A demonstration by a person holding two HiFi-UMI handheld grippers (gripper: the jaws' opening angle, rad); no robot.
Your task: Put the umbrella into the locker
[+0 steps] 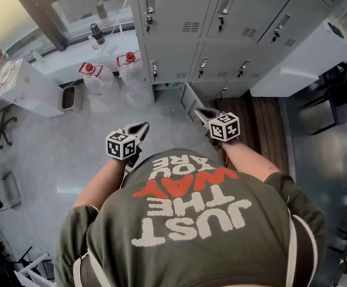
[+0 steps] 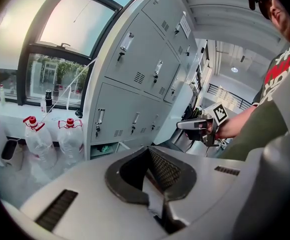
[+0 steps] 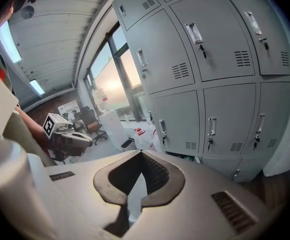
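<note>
Currently, we note these states.
Left gripper (image 1: 142,126): jaws together, nothing between them, held low ahead of the person.
Right gripper (image 1: 198,112): jaws together, empty, pointing toward the lockers.
Grey metal locker bank (image 1: 221,34): ahead of both grippers; its bottom left compartment (image 2: 106,146) stands open.
Umbrella: we cannot make it out in any view.
</note>
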